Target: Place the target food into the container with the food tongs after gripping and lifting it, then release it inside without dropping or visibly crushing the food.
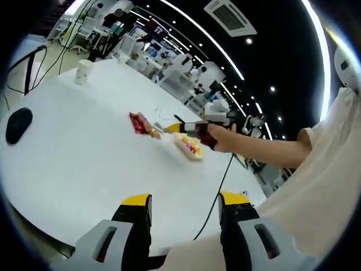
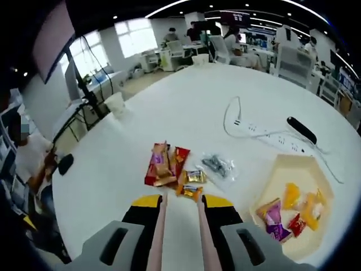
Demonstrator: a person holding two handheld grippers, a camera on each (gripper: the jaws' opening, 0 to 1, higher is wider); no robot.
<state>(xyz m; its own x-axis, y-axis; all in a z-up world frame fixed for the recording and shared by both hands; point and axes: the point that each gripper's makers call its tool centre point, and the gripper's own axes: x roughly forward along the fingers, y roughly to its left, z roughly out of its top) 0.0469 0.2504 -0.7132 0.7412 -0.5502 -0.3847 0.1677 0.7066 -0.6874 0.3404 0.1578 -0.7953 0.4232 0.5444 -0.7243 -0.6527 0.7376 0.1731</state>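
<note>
Right gripper view: wrapped snacks (image 2: 293, 212) inside pale tray (image 2: 282, 169) on white table (image 2: 186, 96).

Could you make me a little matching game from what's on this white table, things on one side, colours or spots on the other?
Things:
1. paper cup
2. power strip
3. container
4. red snack packet

Descriptions:
A. pale yellow, holding several wrapped sweets
B. white, with a cable looping off it
C. lying just ahead of the right gripper, among small gold-wrapped candies
D. standing far off near the table's edge, away from the snacks

Pairs: 1-D, 2-B, 3-A, 4-C
</note>
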